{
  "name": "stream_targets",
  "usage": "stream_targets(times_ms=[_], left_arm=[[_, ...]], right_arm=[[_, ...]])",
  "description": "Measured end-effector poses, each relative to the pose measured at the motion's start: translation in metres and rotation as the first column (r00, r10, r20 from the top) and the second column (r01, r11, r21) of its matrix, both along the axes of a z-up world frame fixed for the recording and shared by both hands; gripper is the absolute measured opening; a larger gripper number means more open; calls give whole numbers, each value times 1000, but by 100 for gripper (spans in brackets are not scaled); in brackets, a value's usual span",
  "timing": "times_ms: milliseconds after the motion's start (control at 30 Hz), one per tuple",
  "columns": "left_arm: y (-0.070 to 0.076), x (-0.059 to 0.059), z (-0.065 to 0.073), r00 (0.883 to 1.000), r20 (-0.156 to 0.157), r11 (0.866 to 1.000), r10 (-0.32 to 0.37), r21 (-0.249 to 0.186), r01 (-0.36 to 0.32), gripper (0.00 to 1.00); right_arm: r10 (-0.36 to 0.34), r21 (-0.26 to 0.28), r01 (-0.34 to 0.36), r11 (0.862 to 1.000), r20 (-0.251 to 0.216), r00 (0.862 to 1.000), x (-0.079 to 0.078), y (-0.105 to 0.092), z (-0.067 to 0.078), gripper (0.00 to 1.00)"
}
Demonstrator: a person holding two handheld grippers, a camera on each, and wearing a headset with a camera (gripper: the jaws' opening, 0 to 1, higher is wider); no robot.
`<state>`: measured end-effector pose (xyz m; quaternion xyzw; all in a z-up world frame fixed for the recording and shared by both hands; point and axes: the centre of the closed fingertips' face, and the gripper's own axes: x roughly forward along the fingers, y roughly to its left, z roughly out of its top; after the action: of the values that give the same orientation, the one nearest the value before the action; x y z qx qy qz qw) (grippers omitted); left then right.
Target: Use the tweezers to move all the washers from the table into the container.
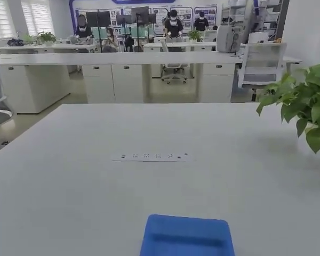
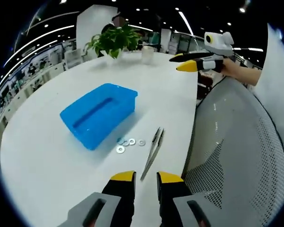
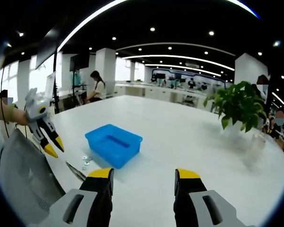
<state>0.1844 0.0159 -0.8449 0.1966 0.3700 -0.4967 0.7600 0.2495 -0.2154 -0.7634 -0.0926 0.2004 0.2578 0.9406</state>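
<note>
White table [image 1: 69, 176] — socket strip [image 1: 149, 157] set flush at mid-surface. Potted plant [image 1: 304, 101], green-leaved, at the table's right edge. Grey mesh chair [image 2: 236, 156] beside the table. Beyond — row of white desks [image 1: 112, 61], white chair [image 1: 261, 64], several people [image 1: 173, 24] near the far wall.

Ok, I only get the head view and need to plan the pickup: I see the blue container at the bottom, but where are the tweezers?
Observer: The tweezers lie on the table beside the container, just ahead of the left gripper.
Operator: And the washers?
Observer: A small cluster of washers lies between the tweezers and the container.
Operator: Is either gripper holding anything?
Observer: No, the left and the right gripper are both open, nothing between the jaws.
</note>
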Motion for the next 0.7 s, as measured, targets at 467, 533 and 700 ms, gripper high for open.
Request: stream_targets(times_ms=[467,533,700], left_arm=[[0,1,-25,980,21,962,-200,195,192,3],[2,2,-28,975,21,951,-221,224,211,3],[3,4,-32,945,46,904,-323,311,294,0]], right_arm=[[12,-32,-13,999,-15,1000,-3,0,-4,47],[20,-39,-21,999,-17,1000,-4,2,-5,47],[37,-53,-38,998,-27,999,-5,3,-7,45]])
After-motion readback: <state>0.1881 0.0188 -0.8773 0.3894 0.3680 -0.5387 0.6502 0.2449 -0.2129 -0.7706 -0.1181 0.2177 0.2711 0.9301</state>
